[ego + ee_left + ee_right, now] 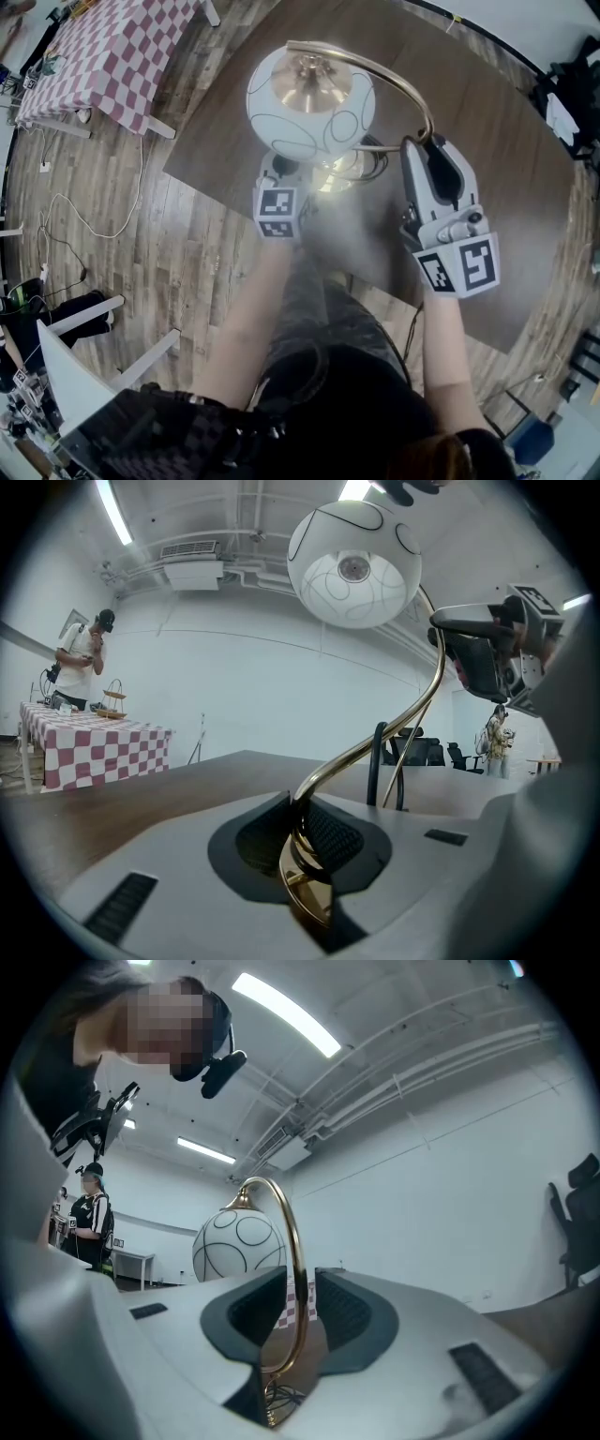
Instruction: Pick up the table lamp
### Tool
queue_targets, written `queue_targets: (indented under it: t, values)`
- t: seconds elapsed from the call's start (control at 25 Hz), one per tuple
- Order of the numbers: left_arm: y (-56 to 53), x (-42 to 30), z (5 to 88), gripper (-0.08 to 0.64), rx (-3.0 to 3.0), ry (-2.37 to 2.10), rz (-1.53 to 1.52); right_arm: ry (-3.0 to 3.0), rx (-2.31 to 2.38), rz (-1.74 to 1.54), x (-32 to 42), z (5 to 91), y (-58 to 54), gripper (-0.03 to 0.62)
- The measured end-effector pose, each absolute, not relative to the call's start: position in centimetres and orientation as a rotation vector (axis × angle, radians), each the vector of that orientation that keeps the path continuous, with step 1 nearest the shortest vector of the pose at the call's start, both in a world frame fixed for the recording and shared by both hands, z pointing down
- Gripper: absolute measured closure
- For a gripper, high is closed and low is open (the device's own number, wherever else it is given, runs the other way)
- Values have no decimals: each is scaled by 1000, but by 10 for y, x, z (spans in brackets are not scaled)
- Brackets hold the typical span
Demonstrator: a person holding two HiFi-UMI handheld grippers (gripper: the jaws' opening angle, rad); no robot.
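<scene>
The table lamp has a white globe shade [309,98] with thin black loops, a curved brass stem [394,75] and a brass base [342,173]. It stands on the dark brown table [506,187]. My left gripper [292,169] reaches in under the globe. In the left gripper view it [302,841] is shut on the stem [412,714] just above the base. My right gripper [427,145] is held higher, by the arc. In the right gripper view its jaws [300,1312] stand open, and the stem [296,1269] passes between the pads without touching either.
A table with a red-and-white checked cloth [112,47] stands at the far left, and a person [84,658] stands behind it. Cables [66,225] trail over the wood floor. White furniture legs [94,319] are at the lower left. A black cord [375,150] lies by the lamp base.
</scene>
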State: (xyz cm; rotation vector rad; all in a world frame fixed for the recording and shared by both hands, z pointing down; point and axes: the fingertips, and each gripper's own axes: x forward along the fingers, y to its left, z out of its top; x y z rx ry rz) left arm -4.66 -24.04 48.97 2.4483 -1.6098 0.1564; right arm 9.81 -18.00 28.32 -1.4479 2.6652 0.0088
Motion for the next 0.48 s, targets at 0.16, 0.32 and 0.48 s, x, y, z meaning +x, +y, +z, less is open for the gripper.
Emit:
queue_targets:
  t: [0.16,0.32,0.48]
  values:
    - [-240,-47,490,517,2458,-1606,158,2665,-1429,53,92,267,-184,492]
    - [-240,-46,489,517,2463,-1601,156,2660,-1409,95,89,250,-188,499]
    - [-240,-46,489,517,2470,-1584,144,2660,-1384,138,84,235,-186,502]
